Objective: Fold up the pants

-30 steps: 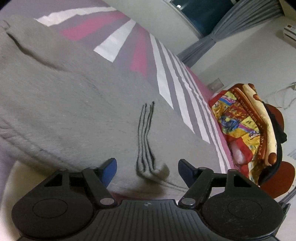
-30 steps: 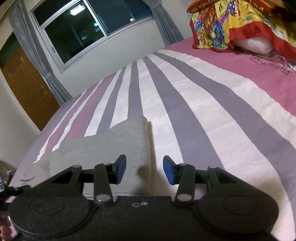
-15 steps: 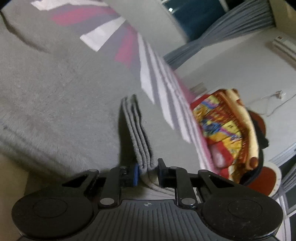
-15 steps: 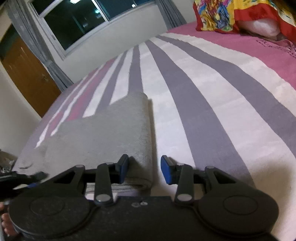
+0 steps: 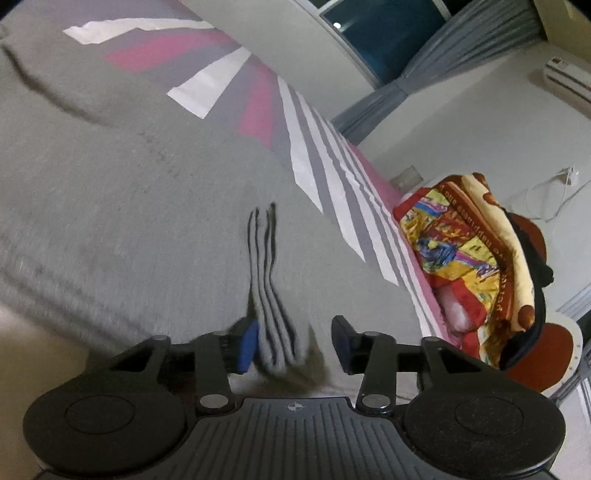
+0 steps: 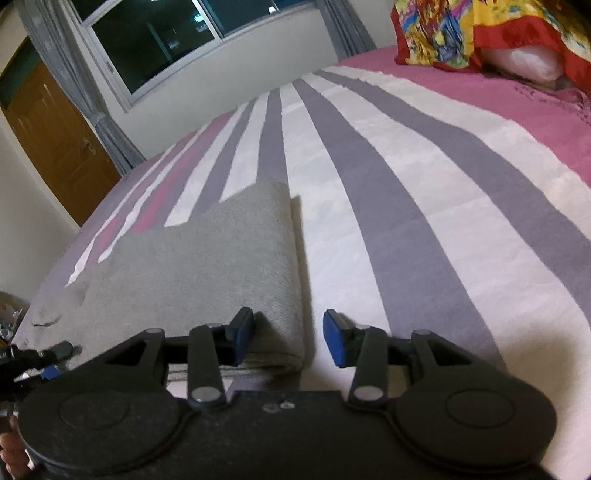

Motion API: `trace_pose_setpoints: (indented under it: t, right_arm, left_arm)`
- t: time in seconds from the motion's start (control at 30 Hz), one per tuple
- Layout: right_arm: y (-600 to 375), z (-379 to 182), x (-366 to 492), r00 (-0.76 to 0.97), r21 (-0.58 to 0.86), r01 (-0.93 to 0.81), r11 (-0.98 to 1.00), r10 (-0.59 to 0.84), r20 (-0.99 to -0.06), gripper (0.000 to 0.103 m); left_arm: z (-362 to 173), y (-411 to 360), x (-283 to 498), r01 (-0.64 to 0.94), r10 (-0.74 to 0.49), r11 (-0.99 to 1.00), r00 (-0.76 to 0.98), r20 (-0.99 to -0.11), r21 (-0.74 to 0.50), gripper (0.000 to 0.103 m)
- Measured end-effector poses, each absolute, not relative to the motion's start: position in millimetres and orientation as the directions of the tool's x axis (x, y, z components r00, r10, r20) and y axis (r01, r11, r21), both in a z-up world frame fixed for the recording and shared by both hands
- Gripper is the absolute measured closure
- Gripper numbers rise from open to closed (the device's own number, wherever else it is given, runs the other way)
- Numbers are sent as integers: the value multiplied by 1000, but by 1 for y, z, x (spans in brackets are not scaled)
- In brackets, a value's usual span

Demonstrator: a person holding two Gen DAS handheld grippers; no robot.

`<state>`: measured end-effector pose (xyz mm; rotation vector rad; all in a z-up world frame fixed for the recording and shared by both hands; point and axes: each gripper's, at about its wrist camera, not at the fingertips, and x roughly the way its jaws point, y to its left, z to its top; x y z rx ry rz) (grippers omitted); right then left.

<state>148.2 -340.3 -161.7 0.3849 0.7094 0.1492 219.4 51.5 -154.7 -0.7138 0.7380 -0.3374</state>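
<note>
Grey pants lie folded on a striped bed and fill most of the left wrist view. A stack of folded edges rises between the fingers of my left gripper, which is open; the fabric rests against its left pad. In the right wrist view the pants lie flat at the left. My right gripper is open, with the pants' right folded edge between its fingers. The tip of the left gripper shows at the far left.
The bed cover has purple, white and pink stripes. A colourful blanket over a pillow lies at the bed's head. A window, curtains and a wooden door stand beyond the far side.
My left gripper closed on the stacked fold half a second ago and has now opened again. My right gripper moved forward, so that the pants' folded edge now lies between its open fingers.
</note>
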Motion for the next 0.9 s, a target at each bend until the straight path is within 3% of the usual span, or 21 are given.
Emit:
trace_pose_setpoints:
  t: [0.5, 0.67, 0.9]
  right_arm:
    - [-344, -162, 243, 748, 317, -25, 948, 228, -623, 56]
    - [-339, -164, 275, 750, 301, -23, 953, 216, -625, 49]
    - [-332, -167, 283, 751, 271, -30, 962, 200, -629, 47]
  left_arm:
    - [-143, 33, 328, 69, -449, 829, 674, -587, -555, 59]
    - [-147, 29, 341, 72, -440, 836, 681, -586, -544, 59]
    - [-150, 28, 337, 78, -437, 838, 689, -578, -540, 59]
